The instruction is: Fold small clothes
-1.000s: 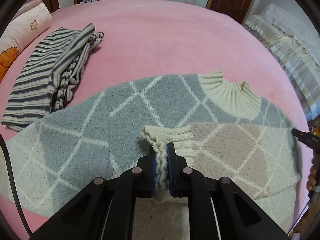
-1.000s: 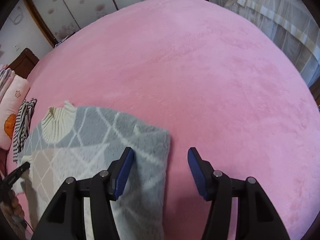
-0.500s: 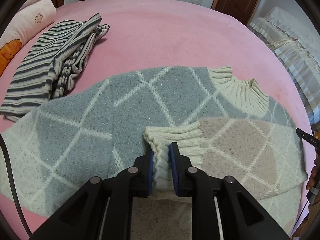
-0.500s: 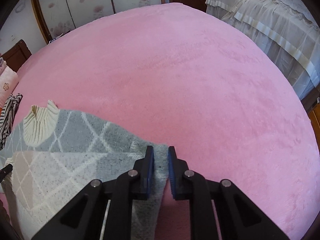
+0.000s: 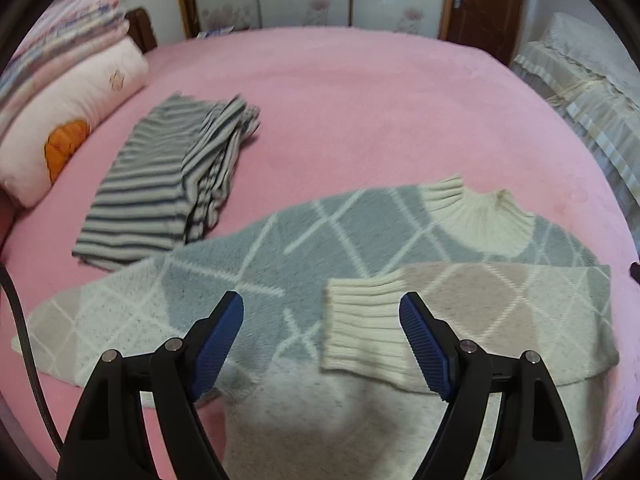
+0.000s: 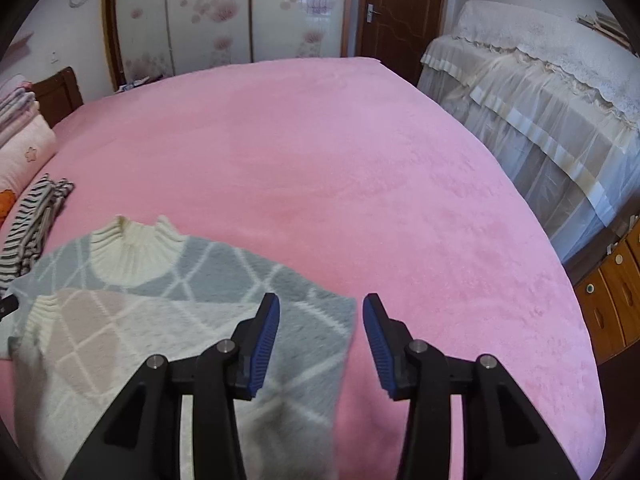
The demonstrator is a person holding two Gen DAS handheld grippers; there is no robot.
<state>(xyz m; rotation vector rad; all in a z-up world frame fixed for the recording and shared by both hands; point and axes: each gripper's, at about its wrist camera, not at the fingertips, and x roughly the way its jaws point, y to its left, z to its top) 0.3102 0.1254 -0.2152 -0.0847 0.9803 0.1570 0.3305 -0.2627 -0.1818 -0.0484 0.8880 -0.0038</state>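
Pink bed [image 5: 360, 92] carries striped clothes [image 5: 160, 184] beside the sweater [image 5: 304, 240].

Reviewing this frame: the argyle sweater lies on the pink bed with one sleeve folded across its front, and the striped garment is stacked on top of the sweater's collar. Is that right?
Not quite. The striped garment is not on the collar; the left wrist view shows it on the pink bed beside the argyle sweater, near the pillow. The sleeve does lie folded across the sweater's front.
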